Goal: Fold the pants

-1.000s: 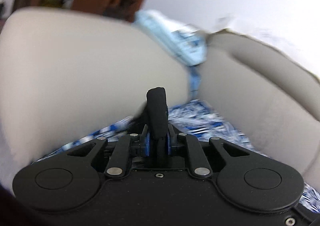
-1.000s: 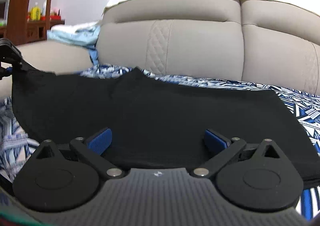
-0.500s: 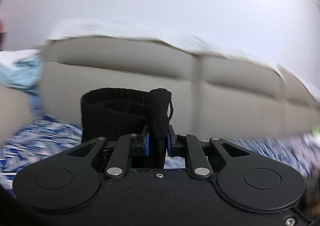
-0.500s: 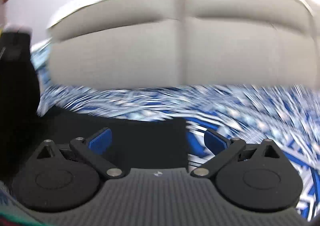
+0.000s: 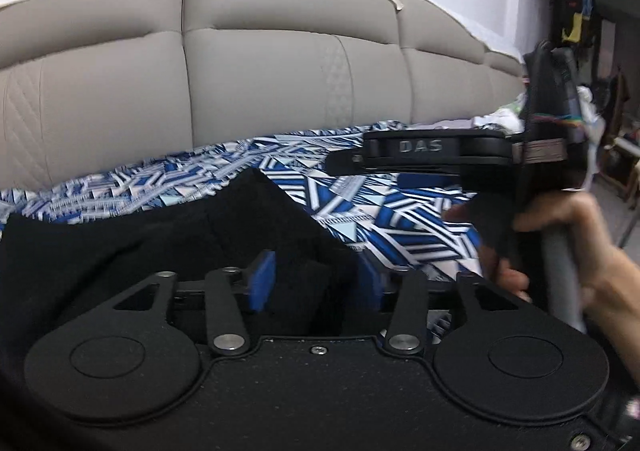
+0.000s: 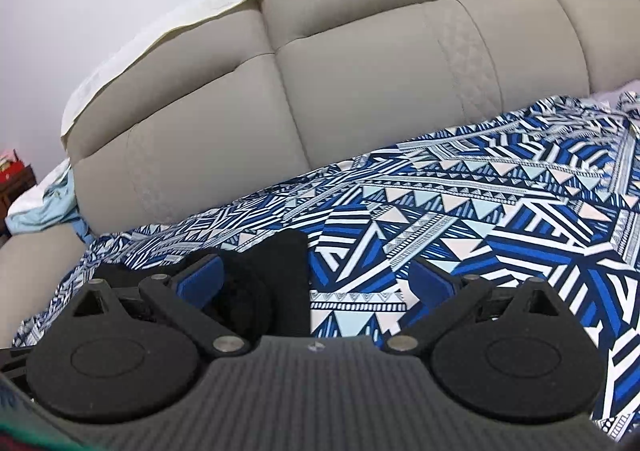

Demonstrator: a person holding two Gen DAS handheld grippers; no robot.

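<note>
Pants [image 5: 168, 247] lie black on the patterned cover [image 6: 460, 211] over the sofa [image 5: 260, 83]. I see my left gripper [image 5: 316, 287] low, jaws released around a fold. My right gripper [image 6: 316, 283] is level beside it, jaws spread, hand [image 5: 572, 247] gripping its handle.

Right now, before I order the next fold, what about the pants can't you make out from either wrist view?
- Left wrist view: the black pants run off the left edge and under the left tongs, so their full extent and fold alignment are hidden.
- Right wrist view: only one corner of the pants shows; the right tongs body covers the rest.
</note>
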